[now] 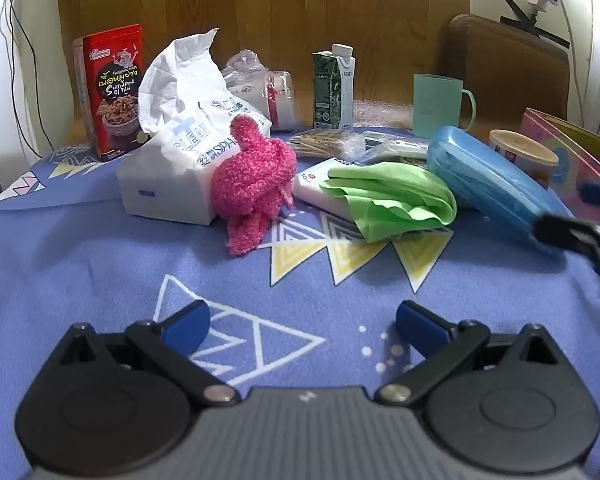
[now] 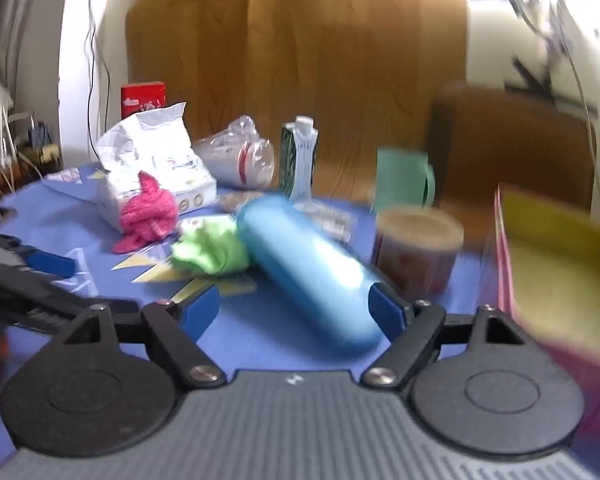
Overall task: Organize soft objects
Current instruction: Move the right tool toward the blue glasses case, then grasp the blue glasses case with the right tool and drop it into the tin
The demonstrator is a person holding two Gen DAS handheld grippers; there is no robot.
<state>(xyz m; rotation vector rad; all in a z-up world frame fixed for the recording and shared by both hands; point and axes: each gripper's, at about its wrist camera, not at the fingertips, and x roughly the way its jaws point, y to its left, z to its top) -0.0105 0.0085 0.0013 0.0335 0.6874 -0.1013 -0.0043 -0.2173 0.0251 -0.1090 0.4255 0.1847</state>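
A knotted pink fuzzy cloth [image 1: 256, 178] lies on the blue patterned tablecloth [image 1: 100, 264], leaning on a white tissue pack [image 1: 172, 160]. A crumpled green cloth [image 1: 396, 200] lies to its right, over a small white packet [image 1: 320, 184]. My left gripper [image 1: 302, 326] is open and empty, low over the cloth in front of them. My right gripper [image 2: 298, 306] is open, its fingers either side of the near end of a blue oblong case [image 2: 308, 264]. The right wrist view is blurred; it shows the pink cloth [image 2: 148, 216] and green cloth [image 2: 210, 250] at left.
At the back stand a red snack box [image 1: 114, 92], a bagged stack of cups [image 1: 260, 84], a green-white carton [image 1: 334, 88] and a teal mug [image 1: 440, 106]. A lidded tub [image 1: 524, 156] and a pink-yellow box [image 2: 560, 264] are at the right.
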